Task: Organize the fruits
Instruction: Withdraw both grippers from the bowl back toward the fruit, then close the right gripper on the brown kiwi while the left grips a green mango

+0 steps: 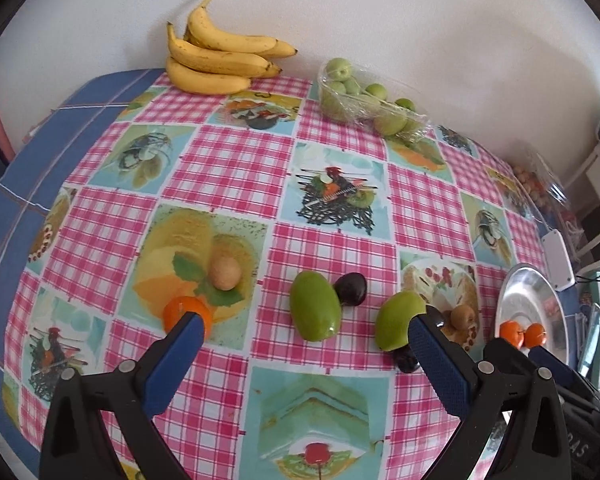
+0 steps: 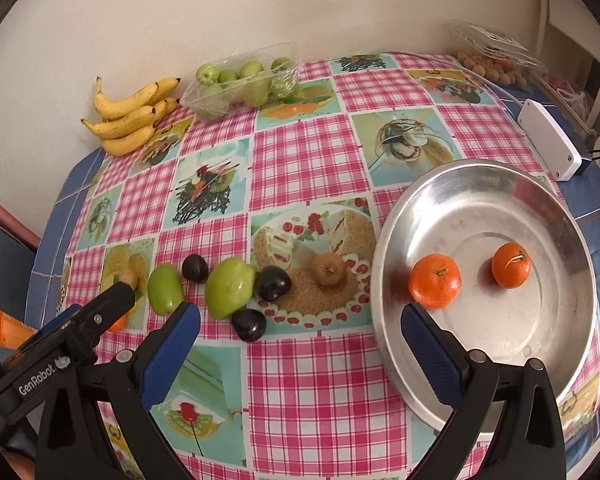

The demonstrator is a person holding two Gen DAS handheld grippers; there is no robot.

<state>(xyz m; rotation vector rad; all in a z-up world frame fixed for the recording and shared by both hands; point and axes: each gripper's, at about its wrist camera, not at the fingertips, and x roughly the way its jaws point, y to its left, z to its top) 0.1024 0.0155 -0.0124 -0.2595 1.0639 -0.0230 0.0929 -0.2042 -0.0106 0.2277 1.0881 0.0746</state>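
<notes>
Left gripper (image 1: 306, 334) spread wide, empty. Tangerine (image 1: 188, 312) at left fingertip: probably light, soft-skinned; pinch across middle. Right gripper (image 2: 300, 320) likewise spread, empty.

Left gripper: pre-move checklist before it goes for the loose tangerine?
1. Left gripper open and empty: ok, jaws spread wide.
2. Loose tangerine reachable: ok, on the tablecloth by the left finger, partly hidden behind it.
3. Neighbours clear of the tangerine: cannot tell; a small tan fruit lies just beyond it.
4. Metal plate has room: ok, only two tangerines in it.
5. Right gripper out of the way: ok, open, by the plate's near rim.
6. Path to the plate: not ok, green mangoes and dark plums lie between.
</notes>
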